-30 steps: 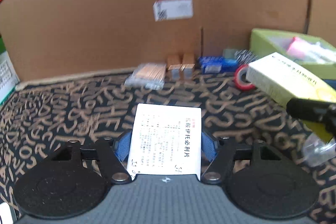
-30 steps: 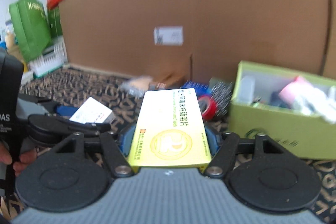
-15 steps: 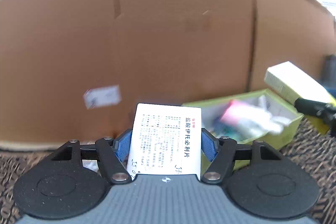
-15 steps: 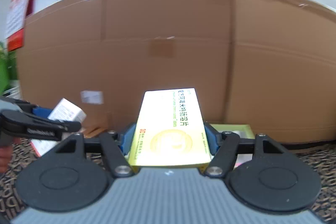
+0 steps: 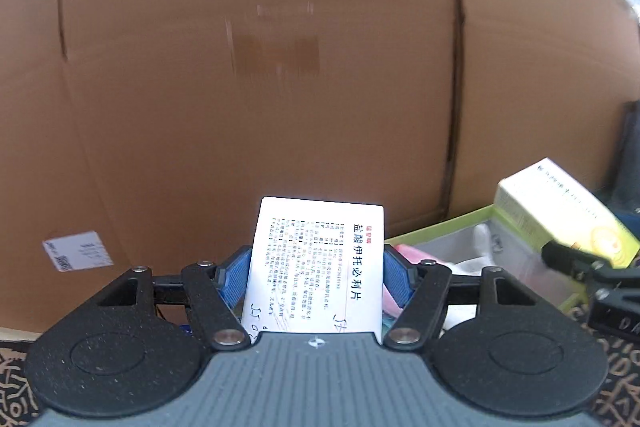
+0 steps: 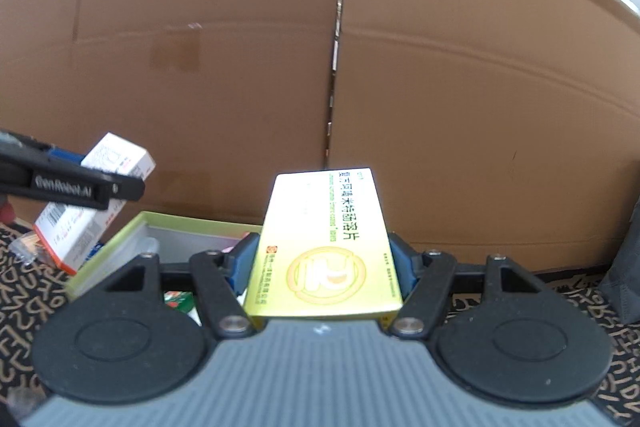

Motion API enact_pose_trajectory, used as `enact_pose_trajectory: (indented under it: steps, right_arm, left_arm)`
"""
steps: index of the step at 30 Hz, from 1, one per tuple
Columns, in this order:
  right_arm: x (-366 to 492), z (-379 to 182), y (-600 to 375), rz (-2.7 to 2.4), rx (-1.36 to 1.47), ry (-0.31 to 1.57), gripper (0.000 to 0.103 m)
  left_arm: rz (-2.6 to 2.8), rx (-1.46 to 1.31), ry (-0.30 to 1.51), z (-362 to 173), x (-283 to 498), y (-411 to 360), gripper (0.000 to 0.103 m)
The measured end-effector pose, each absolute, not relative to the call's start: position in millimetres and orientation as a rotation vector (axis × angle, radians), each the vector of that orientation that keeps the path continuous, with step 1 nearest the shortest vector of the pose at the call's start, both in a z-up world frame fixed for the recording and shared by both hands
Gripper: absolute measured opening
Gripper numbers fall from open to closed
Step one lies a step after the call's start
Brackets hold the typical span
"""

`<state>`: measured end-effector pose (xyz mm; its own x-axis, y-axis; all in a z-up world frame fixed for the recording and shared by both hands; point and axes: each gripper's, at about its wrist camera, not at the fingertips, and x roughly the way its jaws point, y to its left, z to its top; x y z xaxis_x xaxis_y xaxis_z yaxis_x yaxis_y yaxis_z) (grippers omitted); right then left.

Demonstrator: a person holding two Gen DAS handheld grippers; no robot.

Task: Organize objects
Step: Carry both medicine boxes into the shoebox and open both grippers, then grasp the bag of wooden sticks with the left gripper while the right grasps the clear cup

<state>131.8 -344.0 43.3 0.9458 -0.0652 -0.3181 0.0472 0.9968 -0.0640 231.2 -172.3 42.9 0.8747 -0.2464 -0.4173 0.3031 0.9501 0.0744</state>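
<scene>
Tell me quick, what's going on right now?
Left gripper clamps white box. Right gripper clamps yellow box. Green bin ahead, nothing blocking.

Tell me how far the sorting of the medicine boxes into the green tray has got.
Done: the green tray already holds several items. In hand: the left gripper is shut on a white medicine box, the right gripper on a yellow medicine box, both held near the tray. Left: neither box is released yet.

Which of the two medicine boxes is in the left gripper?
The white box with black print; the right gripper holds the yellow box with the round emblem.
</scene>
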Motion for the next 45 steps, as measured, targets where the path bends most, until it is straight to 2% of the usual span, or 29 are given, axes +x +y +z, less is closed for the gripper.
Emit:
enact_pose_trajectory:
  steps: [2, 4, 5, 6, 14, 23, 27, 32, 36, 45]
  right_arm:
    - [144, 35, -348, -0.049, -0.03, 0.322, 0.066]
    - [160, 25, -351, -0.029, -0.013, 0.34, 0.072]
    - [168, 18, -351, -0.007, -0.014, 0.377, 0.094]
    - [173, 13, -350, -0.001, -0.018, 0.406, 0.103]
    - [155, -2, -353, -0.058, 0.063, 0.371, 0.103]
    - [113, 34, -327, 0.007, 0.104, 0.307, 0.103]
    - [88, 36, -305, 0.059, 0.104, 0.317, 0.103]
    - [52, 19, -276, 0.131, 0.111, 0.374, 0.103]
    - [34, -5, -251, 0.169, 0.089, 0.43, 0.103]
    - [20, -32, -221, 0.176, 0.101, 0.533, 0.103]
  left_arm:
    - [-0.28, 0.115, 0.435, 34, 243, -173, 0.071]
    - [-0.295, 0.101, 0.442, 27, 251, -172, 0.085]
    - [-0.285, 0.106, 0.474, 23, 254, -171, 0.095]
    - [-0.266, 0.108, 0.495, 20, 256, -169, 0.095]
    - [-0.302, 0.082, 0.457, 10, 237, -136, 0.095]
    - [-0.305, 0.038, 0.437, 22, 195, -111, 0.095]
    - [-0.248, 0.022, 0.451, 4, 175, -78, 0.095]
    - [-0.162, -0.008, 0.555, -24, 169, -29, 0.095]
    - [-0.057, 0.027, 0.577, -38, 180, 14, 0.095]
    - [0.114, 0.098, 0.646, -65, 276, 73, 0.095]
